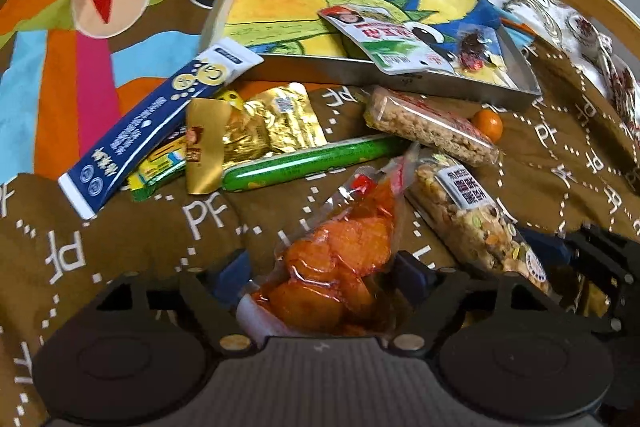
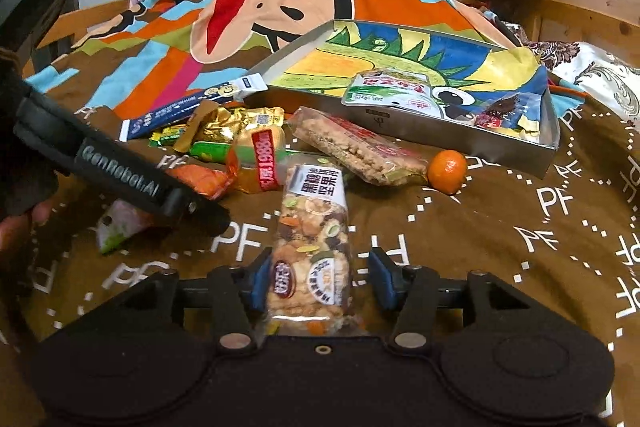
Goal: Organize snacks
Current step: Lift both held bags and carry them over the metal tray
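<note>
L hand-held gripper (image 1: 320, 267) open astride orange chip pouch (image 1: 340, 259) | R hand-held gripper (image 2: 316, 277) open astride nut bar (image 2: 310, 247) on bedspread (image 2: 500, 247) | tin tray (image 2: 516, 151) well apart | risk: slick film slips, pouch crushes, neighbours dragged.

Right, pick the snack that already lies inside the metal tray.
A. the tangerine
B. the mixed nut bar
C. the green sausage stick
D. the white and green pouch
D: the white and green pouch rests inside the metal tray, while the tangerine, the nut bar and the green sausage stick lie out on the brown blanket.
</note>
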`<action>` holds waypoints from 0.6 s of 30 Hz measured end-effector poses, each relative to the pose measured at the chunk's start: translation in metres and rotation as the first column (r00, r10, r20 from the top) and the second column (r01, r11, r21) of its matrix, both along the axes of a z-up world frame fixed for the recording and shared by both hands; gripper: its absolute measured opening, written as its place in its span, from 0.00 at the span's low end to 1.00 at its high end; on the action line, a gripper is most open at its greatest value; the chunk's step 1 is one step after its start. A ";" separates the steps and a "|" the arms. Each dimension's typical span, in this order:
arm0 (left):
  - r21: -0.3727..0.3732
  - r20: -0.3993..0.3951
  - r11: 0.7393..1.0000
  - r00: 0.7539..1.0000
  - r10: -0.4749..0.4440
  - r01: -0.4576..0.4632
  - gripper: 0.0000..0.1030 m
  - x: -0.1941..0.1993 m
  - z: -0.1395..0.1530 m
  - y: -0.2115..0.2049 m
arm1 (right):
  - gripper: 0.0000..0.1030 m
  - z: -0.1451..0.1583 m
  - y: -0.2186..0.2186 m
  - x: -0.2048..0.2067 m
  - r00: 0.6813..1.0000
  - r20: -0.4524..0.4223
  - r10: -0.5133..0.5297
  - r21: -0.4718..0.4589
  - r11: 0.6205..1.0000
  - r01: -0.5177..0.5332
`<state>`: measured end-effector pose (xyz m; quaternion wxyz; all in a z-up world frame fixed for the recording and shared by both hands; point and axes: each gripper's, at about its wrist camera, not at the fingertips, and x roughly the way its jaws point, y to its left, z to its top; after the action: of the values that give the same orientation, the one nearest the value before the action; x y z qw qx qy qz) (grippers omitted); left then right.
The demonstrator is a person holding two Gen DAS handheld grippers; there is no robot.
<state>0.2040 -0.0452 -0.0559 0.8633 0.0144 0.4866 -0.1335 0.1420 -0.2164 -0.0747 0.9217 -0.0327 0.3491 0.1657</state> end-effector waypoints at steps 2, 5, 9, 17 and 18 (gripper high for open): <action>0.029 0.013 0.999 1.000 -0.024 0.024 0.80 -0.004 -0.002 -0.001 | 0.42 -0.001 -0.001 0.000 1.000 0.005 0.009 0.006 1.000 -0.009; 0.040 0.041 0.999 0.999 -0.033 0.031 0.73 -0.010 0.000 0.000 | 0.37 0.000 0.001 -0.005 0.999 0.021 0.037 -0.005 0.999 -0.037; 0.031 0.064 1.000 0.998 0.004 -0.006 0.68 -0.018 0.005 0.001 | 0.37 0.003 0.001 -0.014 0.997 0.039 0.066 -0.030 0.997 -0.065; -0.004 0.124 0.999 0.991 0.043 -0.043 0.63 -0.054 0.014 0.000 | 0.37 0.013 0.009 -0.049 0.966 0.184 0.183 -0.213 0.967 -0.142; -0.001 0.128 0.999 0.991 0.044 -0.044 0.62 -0.057 0.014 -0.001 | 0.37 0.014 0.011 -0.053 0.957 0.207 0.201 -0.242 0.959 -0.149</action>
<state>0.1474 -0.0464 -0.0418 0.8955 0.0131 0.4304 -0.1126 0.0886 -0.2056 -0.0604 0.9279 -0.1863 0.2523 0.2016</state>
